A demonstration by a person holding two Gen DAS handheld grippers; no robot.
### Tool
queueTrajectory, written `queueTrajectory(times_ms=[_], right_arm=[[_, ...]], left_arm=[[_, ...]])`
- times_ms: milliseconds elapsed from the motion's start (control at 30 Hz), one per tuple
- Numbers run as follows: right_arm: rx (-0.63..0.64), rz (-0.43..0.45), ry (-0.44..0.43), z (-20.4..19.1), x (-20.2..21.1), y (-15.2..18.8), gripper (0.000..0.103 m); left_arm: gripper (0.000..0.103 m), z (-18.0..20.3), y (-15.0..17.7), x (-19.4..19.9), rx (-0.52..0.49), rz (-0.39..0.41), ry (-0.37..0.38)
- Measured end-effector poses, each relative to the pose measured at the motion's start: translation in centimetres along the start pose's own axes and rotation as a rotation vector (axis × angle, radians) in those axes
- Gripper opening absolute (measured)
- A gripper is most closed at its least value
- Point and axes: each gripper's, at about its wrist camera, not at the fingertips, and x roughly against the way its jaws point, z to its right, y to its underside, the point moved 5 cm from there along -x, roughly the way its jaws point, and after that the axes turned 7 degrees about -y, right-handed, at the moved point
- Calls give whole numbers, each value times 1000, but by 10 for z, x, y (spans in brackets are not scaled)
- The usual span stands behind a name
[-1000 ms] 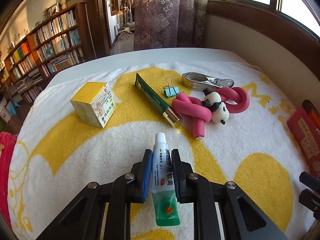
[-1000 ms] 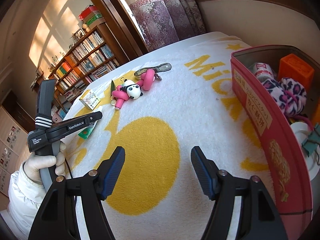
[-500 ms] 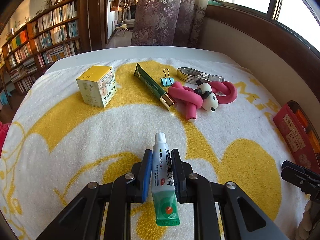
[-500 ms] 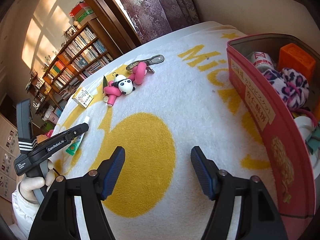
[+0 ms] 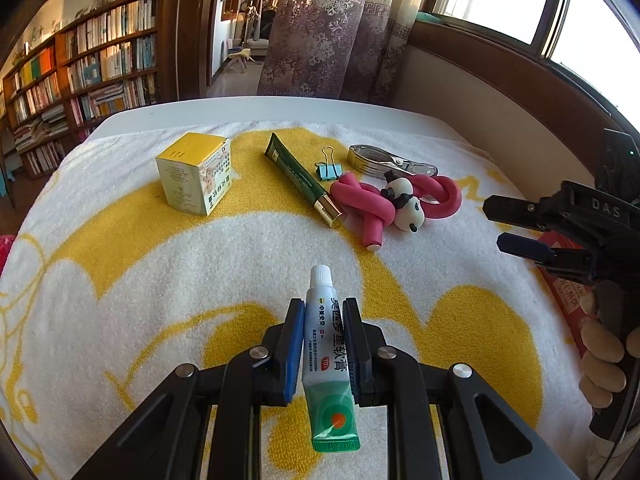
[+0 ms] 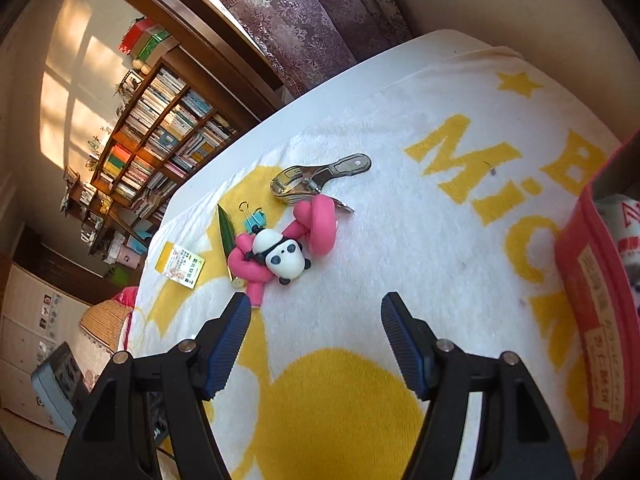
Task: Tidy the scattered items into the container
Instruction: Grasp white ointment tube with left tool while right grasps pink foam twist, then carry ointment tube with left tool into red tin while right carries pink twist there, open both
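Nearest the left wrist camera, a small white and green ointment tube (image 5: 329, 356) is clamped between the pads of the left gripper (image 5: 323, 312), cap pointing away, and is carried above the towel (image 5: 240, 264). The jaws of the right gripper (image 6: 316, 320) are seen spread apart with nothing between them; they have just been closing a little. In the left wrist view that gripper is held in a gloved hand (image 5: 604, 356) at the right edge of the table.

The table is covered by a white towel printed with yellow shapes and letters. Toward its far half, a pink foam twist with a panda figure (image 6: 286, 246) is laid near the middle. A green tube with a gold cap (image 5: 306, 184) is laid just beside it on the left, a teal binder clip (image 5: 330, 168) just behind it, and a metal clip (image 6: 316, 180) touching its far loop. A yellow and white box (image 5: 196, 180) stands well apart toward the left edge. The red container (image 6: 596, 280) is set at the right edge, and soft patterned items are seen inside.

Beyond the far edge, bare white tabletop (image 5: 260, 108) is exposed. Patterned purple curtains (image 5: 332, 28), a doorway, a window and long bookshelves (image 5: 80, 80) are seen behind.
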Motion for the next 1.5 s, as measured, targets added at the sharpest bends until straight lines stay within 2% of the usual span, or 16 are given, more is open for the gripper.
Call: queueTrajectory(times_ms=[167, 267, 467, 533, 667, 833, 1167, 1367, 1500], right_arm=[[-68, 0, -6, 14, -23, -18, 60], [-100, -11, -19, 18, -33, -20, 60], [-78, -22, -19, 9, -42, -25, 59], [-74, -24, -20, 9, -45, -27, 51], [-94, -45, -28, 13, -50, -25, 18], [-92, -28, -37, 12, -36, -16, 18], [-12, 76, -75, -14, 26, 8, 18], [14, 136, -60, -14, 63, 29, 18], [26, 208, -30, -7, 98, 37, 18]], left_arm=[[20, 1, 0, 0, 2, -4, 11], [20, 2, 1, 0, 0, -5, 18], [20, 5, 3, 0, -6, -9, 23], [20, 6, 3, 0, -9, -12, 25], [20, 7, 4, 1, -11, -12, 30], [20, 7, 4, 2, -9, -11, 31], [20, 17, 7, 9, -34, 1, 50], [20, 26, 9, 16, -50, 11, 63], [20, 32, 11, 20, -65, 14, 70]])
